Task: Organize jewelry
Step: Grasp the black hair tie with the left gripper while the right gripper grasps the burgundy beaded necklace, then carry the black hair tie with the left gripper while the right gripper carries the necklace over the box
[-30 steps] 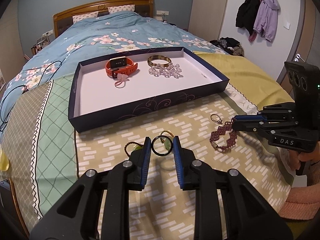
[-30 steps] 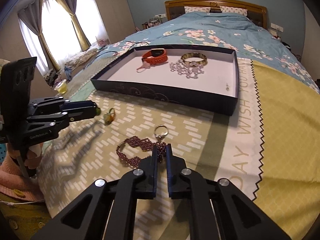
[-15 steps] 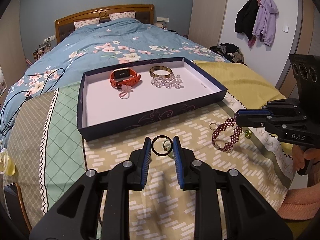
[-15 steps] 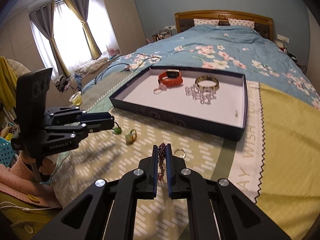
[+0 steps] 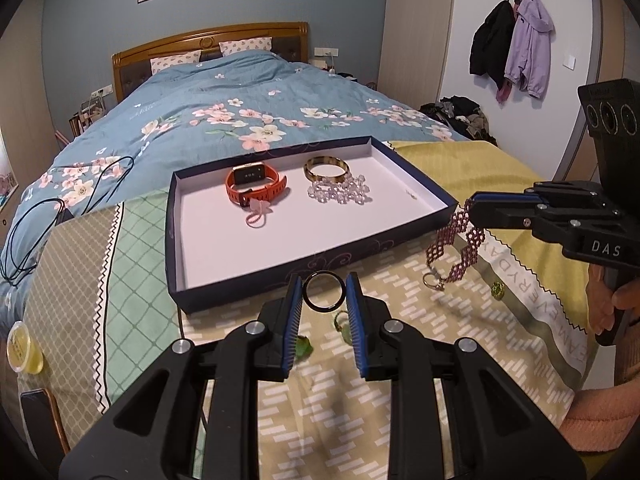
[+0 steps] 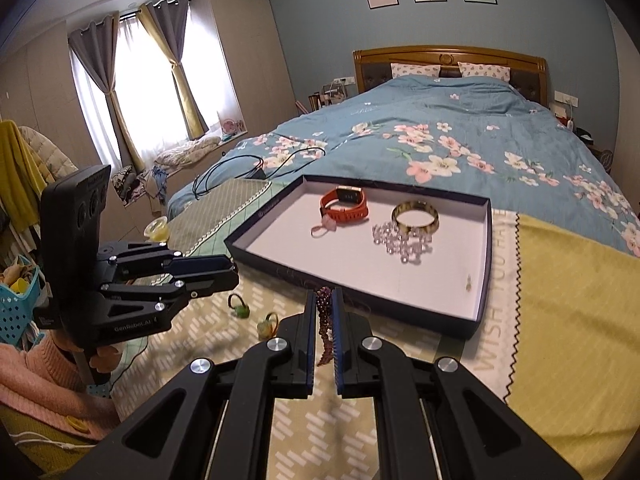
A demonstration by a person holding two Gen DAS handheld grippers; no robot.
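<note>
My left gripper (image 5: 323, 295) is shut on a black ring (image 5: 323, 292) and holds it above the bedspread, just before the front wall of the dark blue tray (image 5: 280, 276). My right gripper (image 6: 324, 300) is shut on a maroon beaded bracelet (image 6: 325, 320), which hangs in the air near the tray's front right corner; it also shows in the left wrist view (image 5: 456, 244). In the tray lie an orange watch (image 5: 252, 184), a pink ring (image 5: 258, 216), a gold bangle (image 5: 326, 168) and a clear bead bracelet (image 5: 340, 192).
On the bedspread lie green-stoned rings (image 5: 344, 326) (image 6: 240, 308), a small metal ring (image 5: 432, 282) and a green bead (image 5: 497, 290). A yellow cup (image 5: 22, 352) stands at the left edge. Black cables (image 5: 48, 208) lie on the blue quilt.
Both grippers have risen and moved toward the tray. The maroon bracelet has come up off the bedspread and now hangs from the right gripper. The black ring stays held.
</note>
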